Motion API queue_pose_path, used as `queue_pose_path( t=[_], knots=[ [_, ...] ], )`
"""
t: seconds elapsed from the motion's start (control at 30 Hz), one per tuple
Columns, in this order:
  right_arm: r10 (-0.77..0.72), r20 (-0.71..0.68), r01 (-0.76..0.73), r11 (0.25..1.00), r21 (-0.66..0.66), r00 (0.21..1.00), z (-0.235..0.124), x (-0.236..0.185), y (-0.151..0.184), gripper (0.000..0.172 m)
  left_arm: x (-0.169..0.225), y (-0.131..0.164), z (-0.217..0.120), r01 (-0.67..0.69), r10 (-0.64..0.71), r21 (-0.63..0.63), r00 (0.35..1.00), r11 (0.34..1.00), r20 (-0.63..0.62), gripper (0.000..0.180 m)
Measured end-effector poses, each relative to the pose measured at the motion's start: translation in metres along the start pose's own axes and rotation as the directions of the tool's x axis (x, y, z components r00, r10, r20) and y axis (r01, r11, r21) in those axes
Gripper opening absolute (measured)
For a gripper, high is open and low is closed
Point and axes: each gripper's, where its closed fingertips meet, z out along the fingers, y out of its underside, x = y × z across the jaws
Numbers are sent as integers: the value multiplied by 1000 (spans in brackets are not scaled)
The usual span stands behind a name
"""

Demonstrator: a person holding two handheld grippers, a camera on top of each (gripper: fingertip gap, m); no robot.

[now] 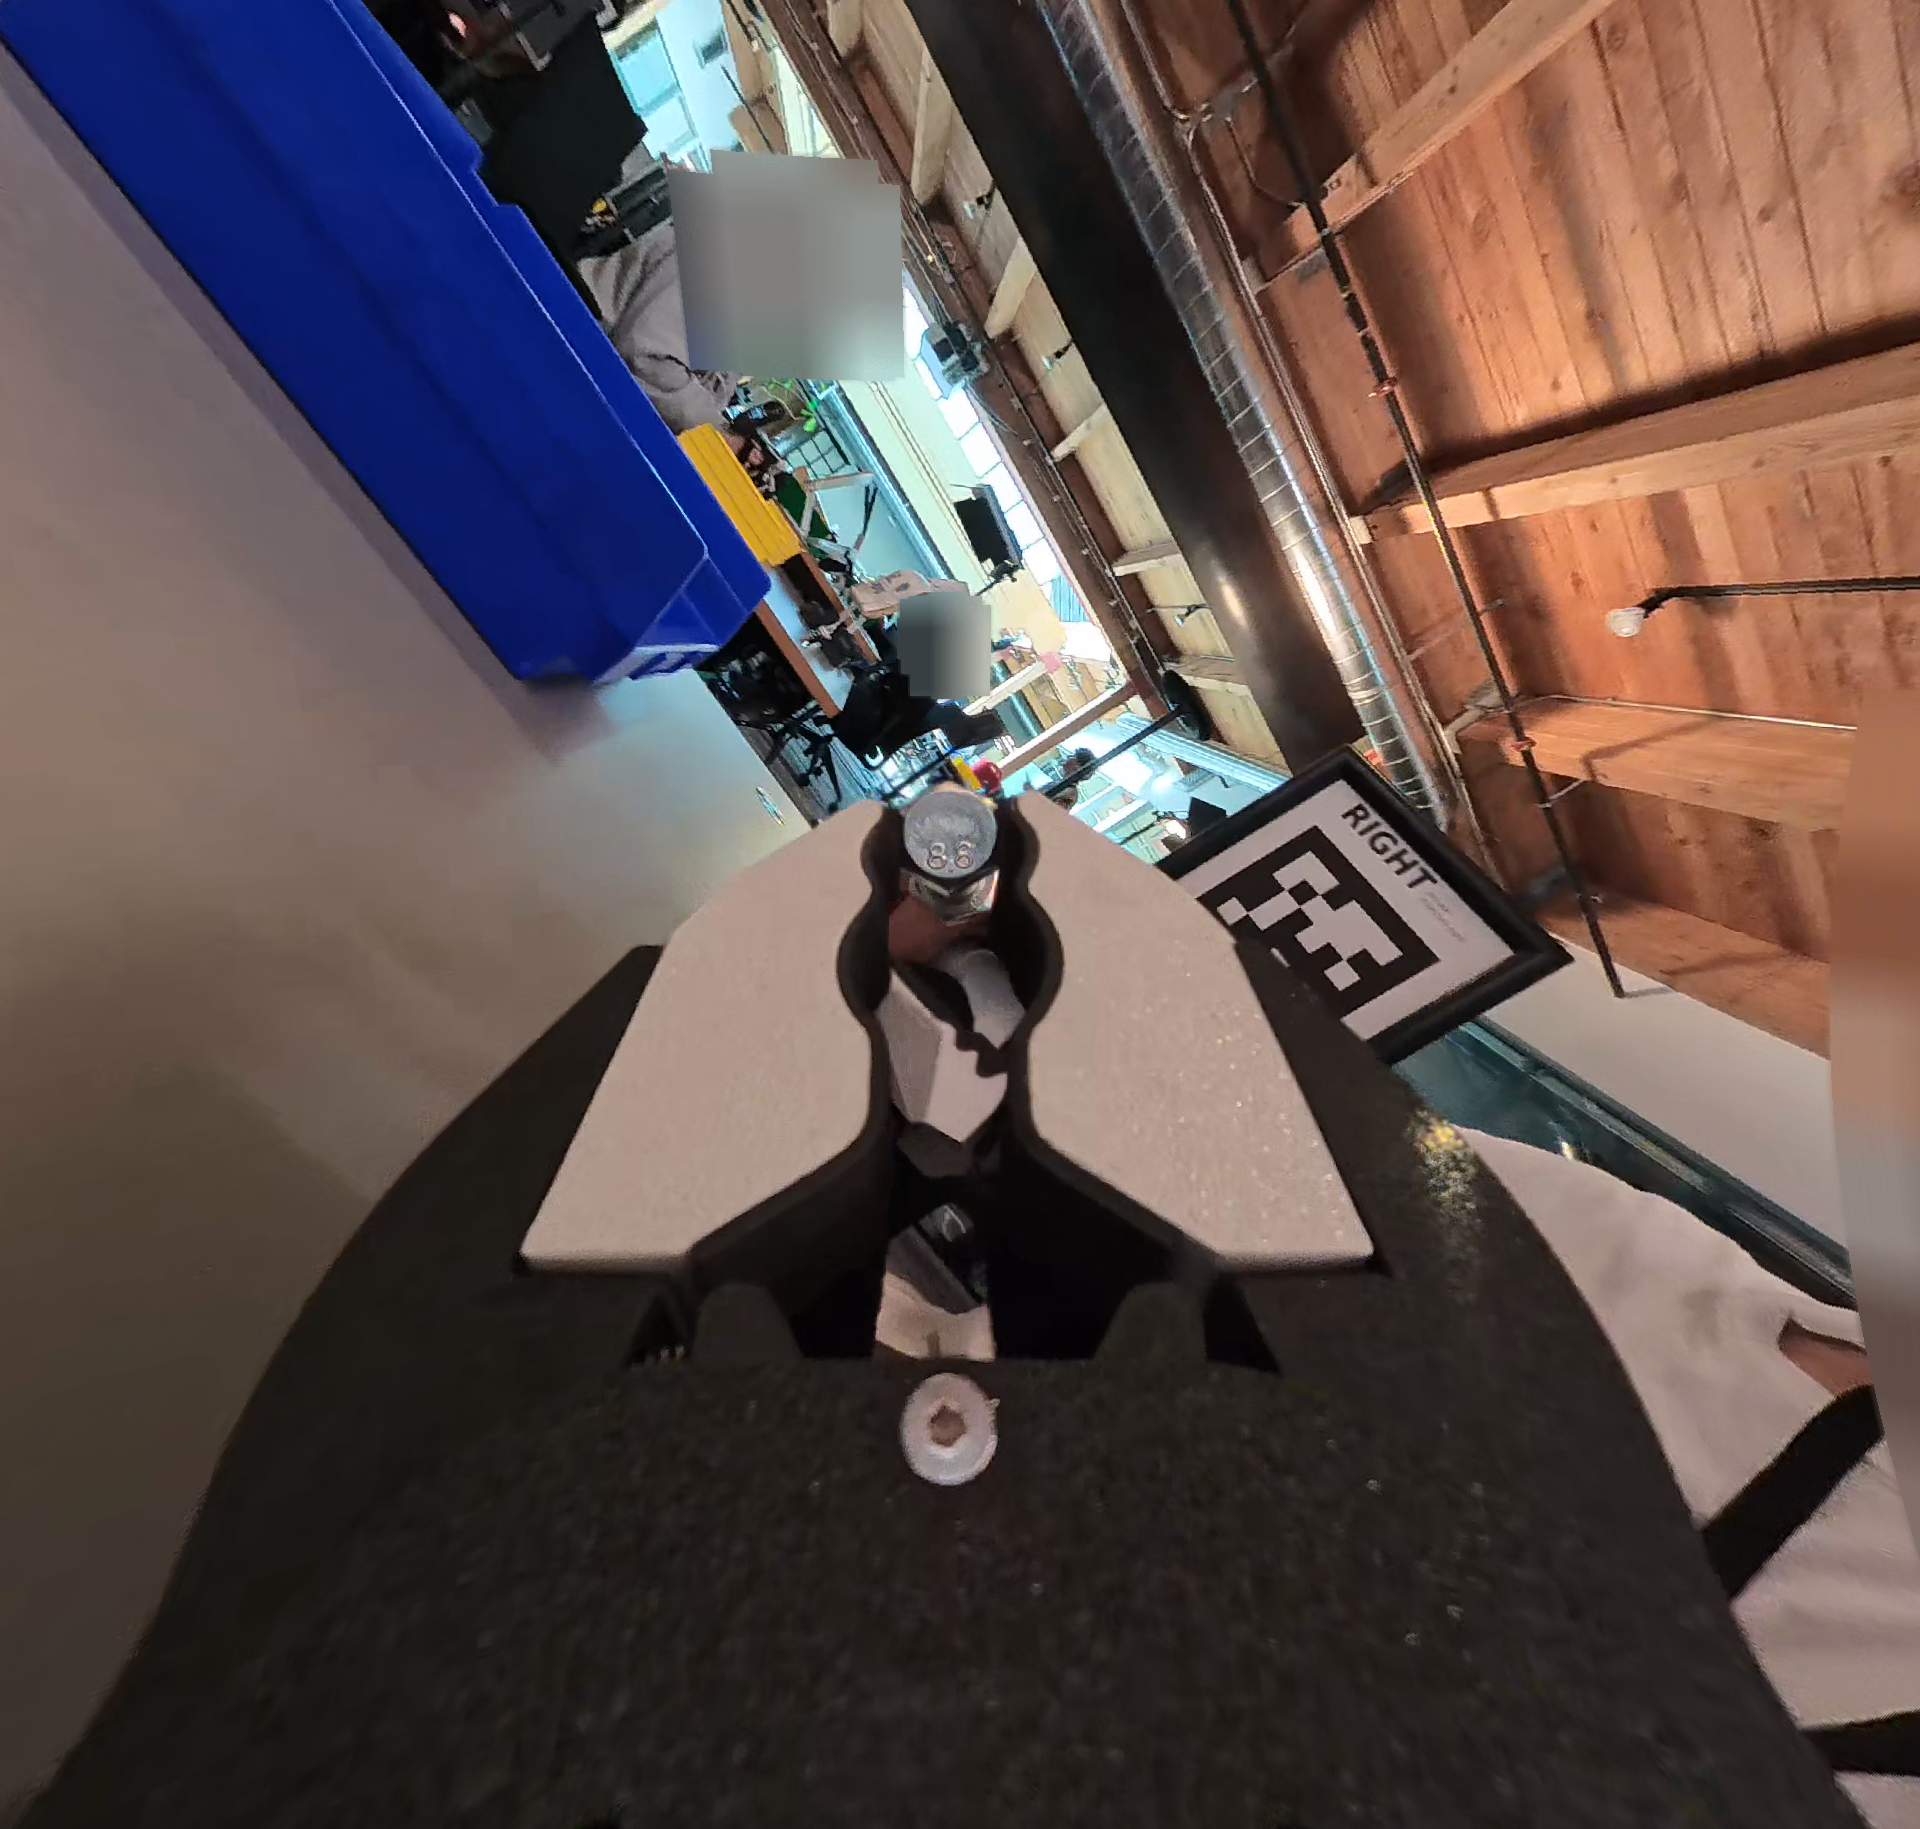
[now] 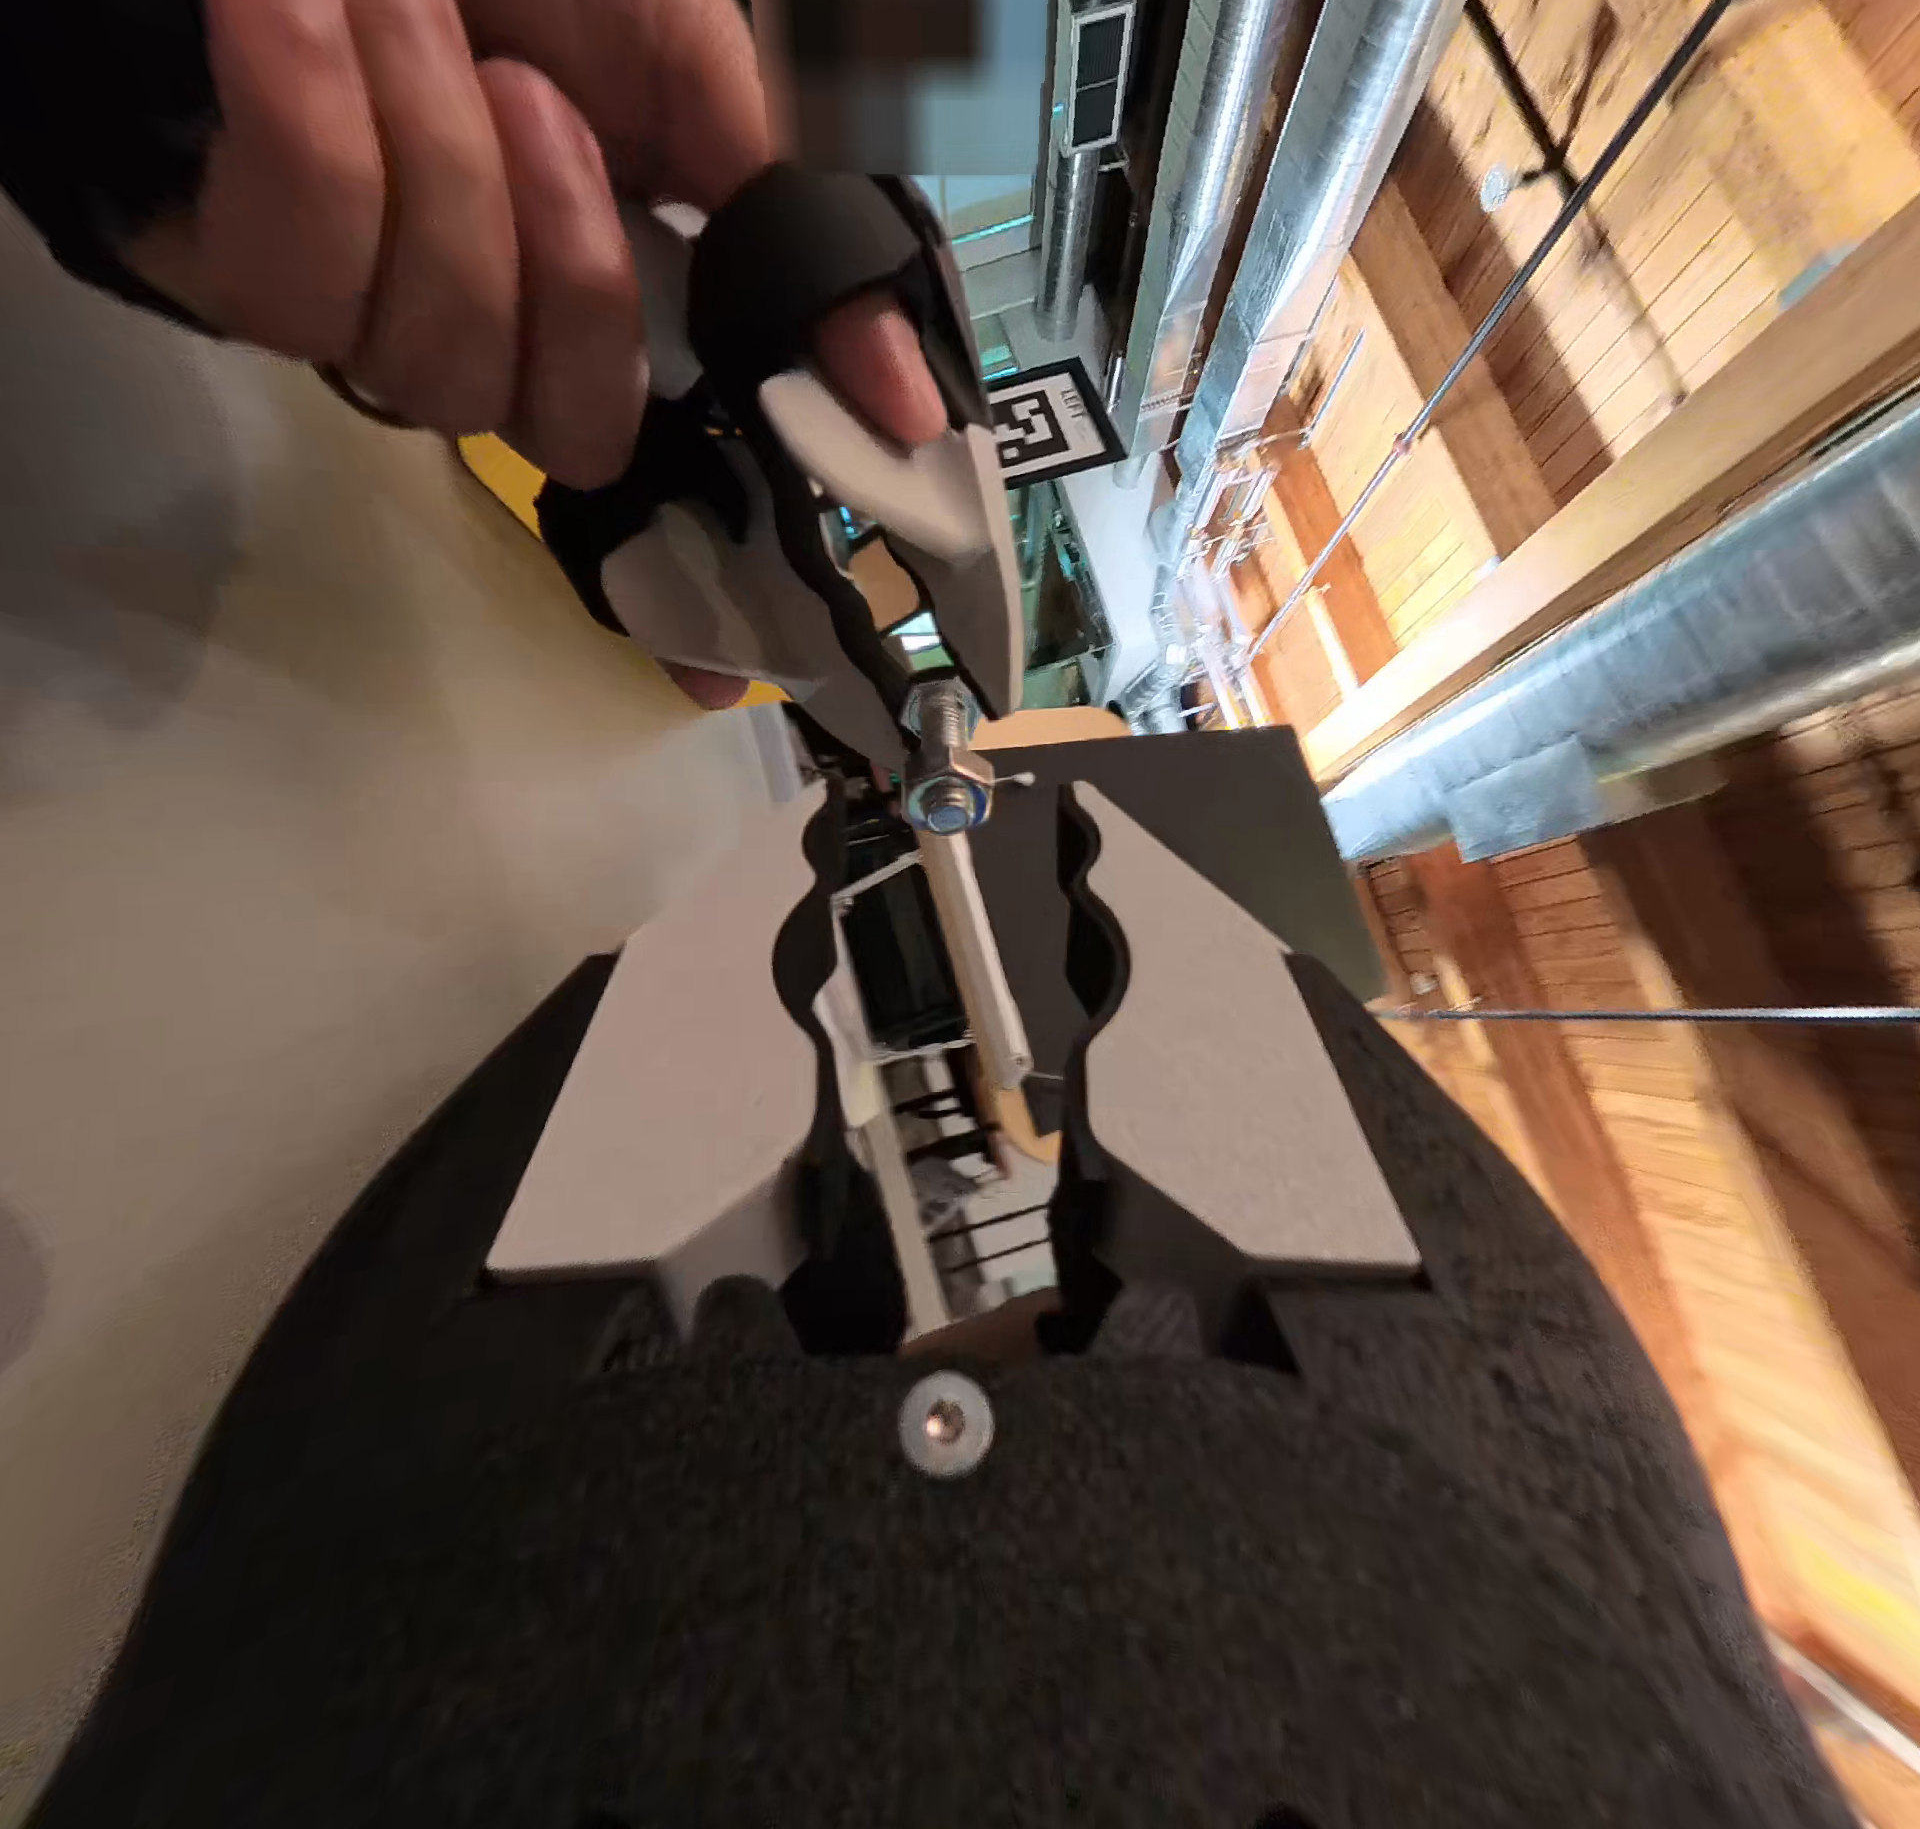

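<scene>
Between the left gripper's point(image 1: 948, 849) pale fingers point(image 1: 727, 1000): a silver hex-head bolt point(image 1: 945, 837), clamped at the head, stamped face toward the camera, held up off the white table point(image 1: 208, 844). Seen from the right wrist, threaded shank pointing at the lens, hex nut point(image 2: 943, 780) with a blue insert near its end. Right gripper point(image 2: 945, 803) spread wide, fingers point(image 2: 1195, 1000) either side of the nut without touching. Blue bin point(image 1: 364, 304) and framed marker card point(image 1: 1361, 906) behind; hand point(image 2: 436, 190) on the left gripper's handle.
</scene>
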Motion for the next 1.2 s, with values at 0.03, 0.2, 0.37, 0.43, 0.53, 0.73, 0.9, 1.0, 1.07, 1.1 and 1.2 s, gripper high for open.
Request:
queue_pose_path(
  t=[0.03,0.2,0.37,0.43,0.53,0.73,0.9,1.0,1.07,1.1,1.2],
  knots=[
    [-49,-14,49,999,5,999,0,1,1,36,1,2,1,4,-4,-9,1000,1000,-7,17],
    [-126,-14,126,992,10,992,0,1,8,18,1,7,4,32,-33,-29,999,999,-25,17],
    [269,147,-273,962,8,952,-3,-2,8,18,2,11,4,-49,49,-72,999,996,-4,17],
    [540,274,-552,833,-38,796,-4,-2,7,17,4,11,5,-89,90,-80,996,993,1,17],
    [817,432,-859,486,-161,382,-6,-2,4,17,7,13,6,-139,139,-95,990,986,-8,17],
    [735,435,-817,-277,-506,-519,-7,-4,-1,17,4,16,3,-298,306,-167,952,940,24,17],
    [594,315,-643,-489,-589,-740,-1,-14,6,17,-11,17,0,-426,462,-241,880,872,116,18],
    [763,409,-795,-218,-566,-501,-4,-26,3,31,-7,7,-3,-330,346,-151,934,932,94,17],
    [848,490,-871,72,-485,-203,-5,-34,5,44,-5,-1,-7,-276,283,-100,956,956,72,17],
    [850,526,-872,261,-414,4,-7,-38,8,44,-5,-4,-9,-255,261,-87,963,963,66,17],
    [628,432,-647,752,-124,647,-6,-26,21,44,-6,-4,-11,-187,191,-91,981,978,38,17]
  ],
)
